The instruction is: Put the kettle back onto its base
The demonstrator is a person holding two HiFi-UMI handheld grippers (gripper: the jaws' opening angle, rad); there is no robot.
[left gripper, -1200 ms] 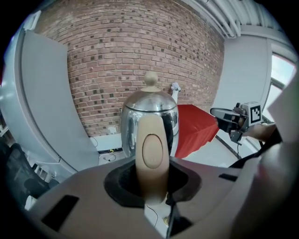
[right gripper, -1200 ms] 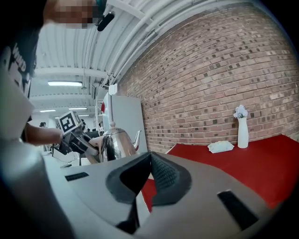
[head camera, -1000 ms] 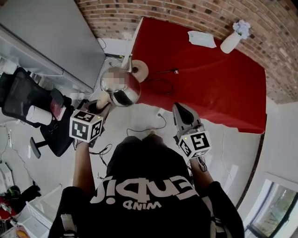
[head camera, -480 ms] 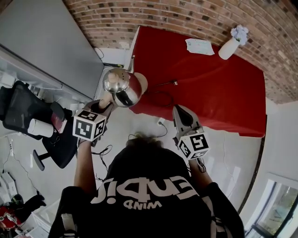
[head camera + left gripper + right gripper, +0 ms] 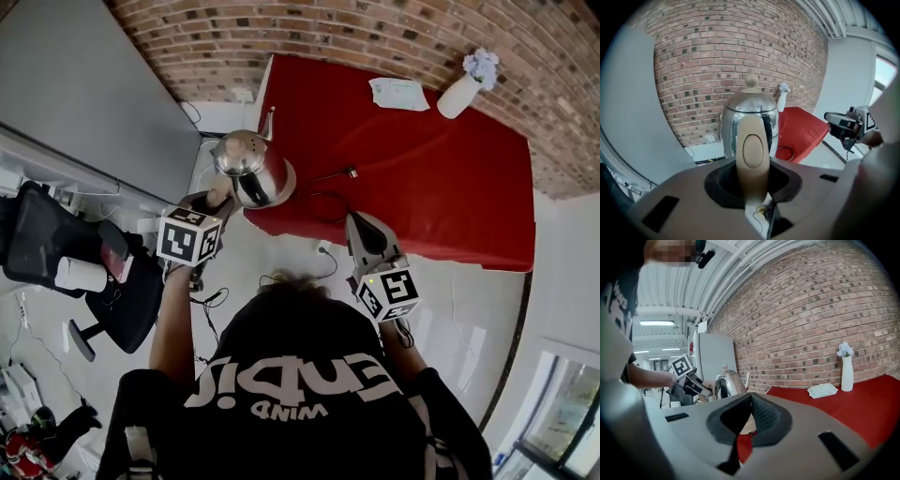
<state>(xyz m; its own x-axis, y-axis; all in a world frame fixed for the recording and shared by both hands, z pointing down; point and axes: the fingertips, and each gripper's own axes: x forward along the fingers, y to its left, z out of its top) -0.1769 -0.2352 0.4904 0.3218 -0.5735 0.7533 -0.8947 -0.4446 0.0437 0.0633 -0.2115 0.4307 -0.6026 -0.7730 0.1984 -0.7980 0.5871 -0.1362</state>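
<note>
Left tool [image 5: 217, 201] — kettle [image 5: 246, 167] now over table [image 5: 412, 169]

Black T-shirt [image 5: 281, 337], white lettering [image 5: 292, 382]

shirt [image 5: 291, 375] print reads "wind"

Brick wall [image 5: 328, 28] behind the red table [image 5: 450, 178]; pale floor [image 5: 469, 309], black office chair [image 5: 37, 230] left, window [image 5: 558, 431] right.
</note>
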